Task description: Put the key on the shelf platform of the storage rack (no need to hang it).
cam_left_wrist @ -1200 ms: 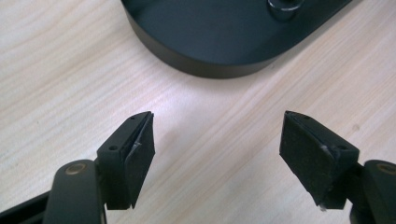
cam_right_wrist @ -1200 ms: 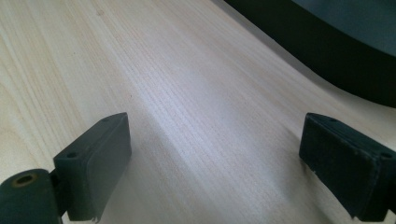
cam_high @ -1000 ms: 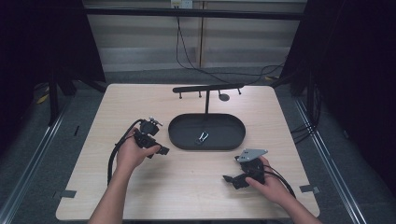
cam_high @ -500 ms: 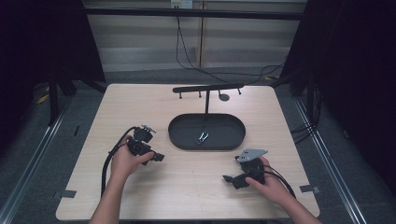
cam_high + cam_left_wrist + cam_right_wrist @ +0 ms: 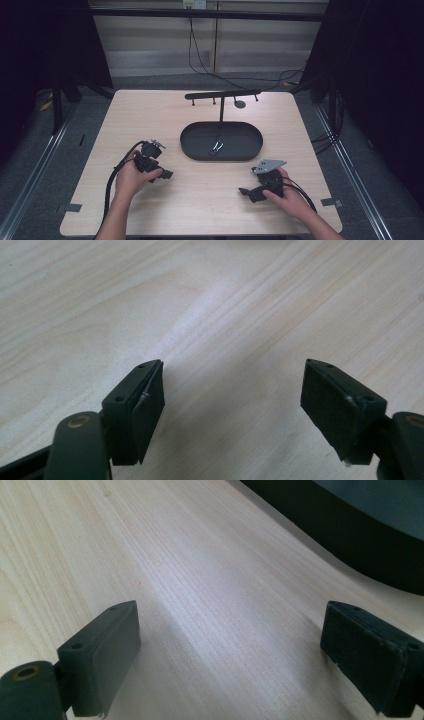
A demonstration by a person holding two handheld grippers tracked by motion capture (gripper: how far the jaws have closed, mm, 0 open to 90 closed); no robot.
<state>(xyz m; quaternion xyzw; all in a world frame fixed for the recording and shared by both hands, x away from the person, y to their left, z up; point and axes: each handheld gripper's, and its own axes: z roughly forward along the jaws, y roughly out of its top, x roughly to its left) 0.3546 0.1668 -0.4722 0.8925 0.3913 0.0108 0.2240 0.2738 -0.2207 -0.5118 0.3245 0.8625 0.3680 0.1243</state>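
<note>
A black oval tray (image 5: pixel 200 146) lies at the table's middle, with a small metal clip (image 5: pixel 216 147) inside it. From the tray rises a thin post bearing a black crossbar (image 5: pixel 222 94). My left gripper (image 5: pixel 167 174) rests low on the wood, left of the tray, held by a hand; its jaws stand apart over bare wood (image 5: pixel 232 385), nothing between them. My right gripper (image 5: pixel 243 191) sits near the front right, under a grey three-cornered plate (image 5: pixel 269 165). Its jaws are wide apart (image 5: pixel 230 640) above the tabletop, with the tray's wall (image 5: pixel 350 535) ahead at the upper right.
The light wooden table (image 5: pixel 150 115) is ringed by dark floor and metal rails. Cables trail from both grippers; one loops at the left hand (image 5: pixel 112 175). More cables hang at the far wall (image 5: pixel 200 55).
My left gripper has drawn back from the tray's left end toward the person and sunk to the tabletop. The right gripper has kept still.
</note>
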